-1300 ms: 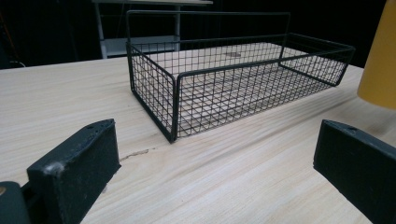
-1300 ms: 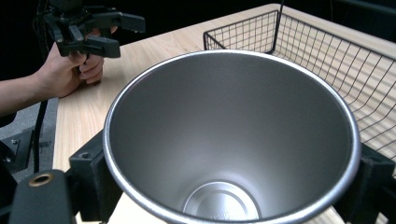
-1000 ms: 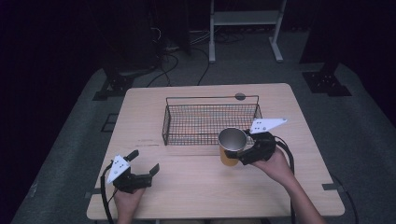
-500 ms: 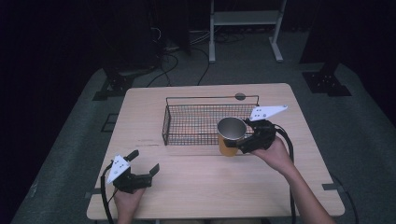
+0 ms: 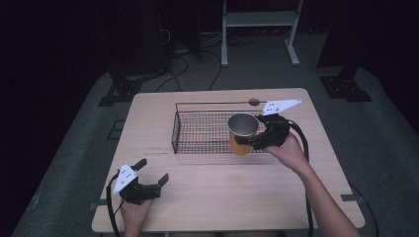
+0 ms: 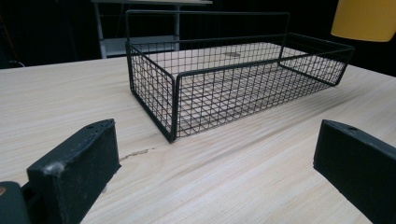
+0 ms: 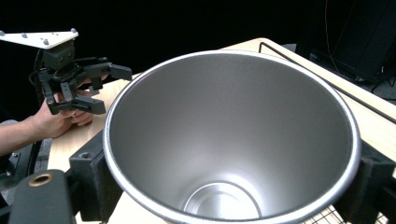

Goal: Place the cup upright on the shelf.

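Note:
A yellow cup [image 5: 240, 144] with a steel inside is held upright in the air, my right gripper [image 5: 254, 139] shut on it near the rim. It hangs over the front right part of the black wire basket [image 5: 207, 132]. In the right gripper view the cup's inside [image 7: 233, 140] sits between the black pads [image 7: 88, 182]. My left gripper [image 5: 153, 171] rests open near the table's front left corner, nothing between its jaws. The left gripper view shows the basket [image 6: 233, 84] ahead and the cup's yellow base [image 6: 364, 18] above the basket's right end.
The wooden table [image 5: 222, 197] has bare surface between the basket and its front edge. A small dark disc [image 5: 254, 102] lies behind the basket. A white shelf frame [image 5: 257, 24] and cables stand on the floor beyond the table.
My right gripper has carried the cup away from the person and upward, from in front of the basket to above its front right part. The left gripper has stayed put.

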`<state>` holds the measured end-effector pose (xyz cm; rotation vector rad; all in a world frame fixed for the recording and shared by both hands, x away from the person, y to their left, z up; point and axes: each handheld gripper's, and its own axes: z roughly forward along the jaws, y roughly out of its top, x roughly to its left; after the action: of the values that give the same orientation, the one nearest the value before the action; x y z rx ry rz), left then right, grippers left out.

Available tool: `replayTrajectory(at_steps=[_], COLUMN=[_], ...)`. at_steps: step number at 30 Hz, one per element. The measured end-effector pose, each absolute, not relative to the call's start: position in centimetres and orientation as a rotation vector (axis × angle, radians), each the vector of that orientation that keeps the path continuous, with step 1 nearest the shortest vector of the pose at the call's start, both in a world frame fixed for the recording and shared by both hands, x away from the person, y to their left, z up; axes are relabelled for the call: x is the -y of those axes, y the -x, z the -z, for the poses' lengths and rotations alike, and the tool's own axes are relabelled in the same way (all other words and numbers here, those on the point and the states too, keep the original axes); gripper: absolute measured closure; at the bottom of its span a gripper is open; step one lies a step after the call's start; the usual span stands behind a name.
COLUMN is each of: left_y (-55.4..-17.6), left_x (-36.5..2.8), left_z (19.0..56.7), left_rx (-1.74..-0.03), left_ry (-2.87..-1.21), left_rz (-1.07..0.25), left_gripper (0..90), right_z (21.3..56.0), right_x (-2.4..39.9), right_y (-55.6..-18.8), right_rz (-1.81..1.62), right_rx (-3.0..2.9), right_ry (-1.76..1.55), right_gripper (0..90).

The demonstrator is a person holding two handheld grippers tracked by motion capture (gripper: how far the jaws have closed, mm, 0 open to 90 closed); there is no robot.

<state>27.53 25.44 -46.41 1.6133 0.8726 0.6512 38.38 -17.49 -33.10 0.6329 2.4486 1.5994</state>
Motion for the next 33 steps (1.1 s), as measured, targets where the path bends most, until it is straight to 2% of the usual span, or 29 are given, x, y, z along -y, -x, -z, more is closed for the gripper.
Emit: replayTrajectory(at_steps=[33], left_y=[-27.5], left_x=[-25.5], left_z=[46.4], left_rx=[-0.871], left_ry=[-1.61], left_rz=[-0.645], left_gripper=[0.0], right_z=[31.8], right_x=[16.5], right_y=[-43.3], right_rz=[-1.585], right_rx=[-2.426], right_ry=[-0.689], right_gripper=[12.8])
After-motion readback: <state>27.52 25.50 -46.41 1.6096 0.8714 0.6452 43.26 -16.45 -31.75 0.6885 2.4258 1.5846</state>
